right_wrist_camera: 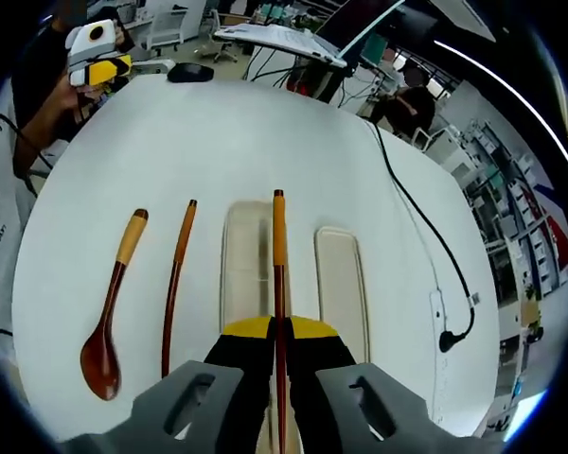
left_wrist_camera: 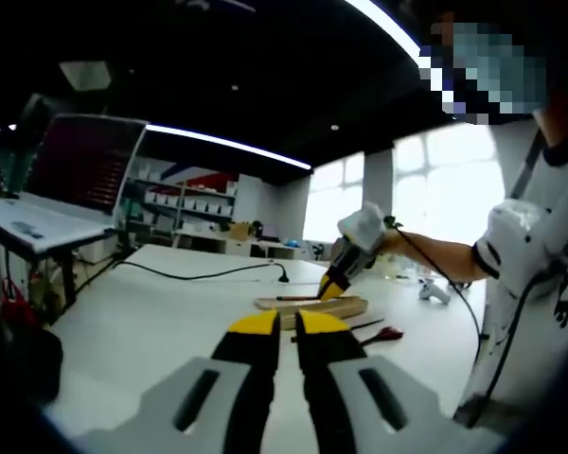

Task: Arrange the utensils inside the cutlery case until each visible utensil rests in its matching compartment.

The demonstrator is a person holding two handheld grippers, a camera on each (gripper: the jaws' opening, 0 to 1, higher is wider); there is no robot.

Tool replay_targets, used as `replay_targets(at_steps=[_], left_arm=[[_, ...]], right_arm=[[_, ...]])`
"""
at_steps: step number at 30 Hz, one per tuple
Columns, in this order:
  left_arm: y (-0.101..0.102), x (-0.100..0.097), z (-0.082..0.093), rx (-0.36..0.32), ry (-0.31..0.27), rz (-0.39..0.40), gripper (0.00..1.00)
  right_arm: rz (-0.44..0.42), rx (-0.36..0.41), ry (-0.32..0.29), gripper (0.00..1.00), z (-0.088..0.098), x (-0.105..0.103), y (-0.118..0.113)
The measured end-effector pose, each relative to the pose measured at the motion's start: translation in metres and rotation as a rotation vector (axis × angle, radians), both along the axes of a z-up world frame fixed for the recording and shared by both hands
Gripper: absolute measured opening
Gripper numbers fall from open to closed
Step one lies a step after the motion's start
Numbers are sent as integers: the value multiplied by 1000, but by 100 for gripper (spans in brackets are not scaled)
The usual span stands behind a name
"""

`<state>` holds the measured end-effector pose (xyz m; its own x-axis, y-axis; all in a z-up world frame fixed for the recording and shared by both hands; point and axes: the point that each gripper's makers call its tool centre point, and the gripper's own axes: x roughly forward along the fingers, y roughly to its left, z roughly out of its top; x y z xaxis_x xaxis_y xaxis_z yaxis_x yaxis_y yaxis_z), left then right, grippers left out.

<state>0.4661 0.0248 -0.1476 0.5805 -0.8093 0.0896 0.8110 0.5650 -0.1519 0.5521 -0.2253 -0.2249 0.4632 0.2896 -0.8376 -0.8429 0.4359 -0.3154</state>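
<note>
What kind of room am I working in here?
Probably an open-plan lab or workshop office: a big white table, a laptop on a side desk, storage shelves along the wall, and a power cable across the tabletop.

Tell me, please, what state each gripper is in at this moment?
Left gripper: closed, holding nothing.
Right gripper: closed on a chopstick, above the cutlery case.
</note>
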Motion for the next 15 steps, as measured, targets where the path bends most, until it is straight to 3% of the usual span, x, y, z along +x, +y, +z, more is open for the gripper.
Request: replay_targets(at_steps=[15], left_arm=[[-1,0,-1,6,3,-7,7]], right_arm=[[14,-43,31,2,-13,2,-3]])
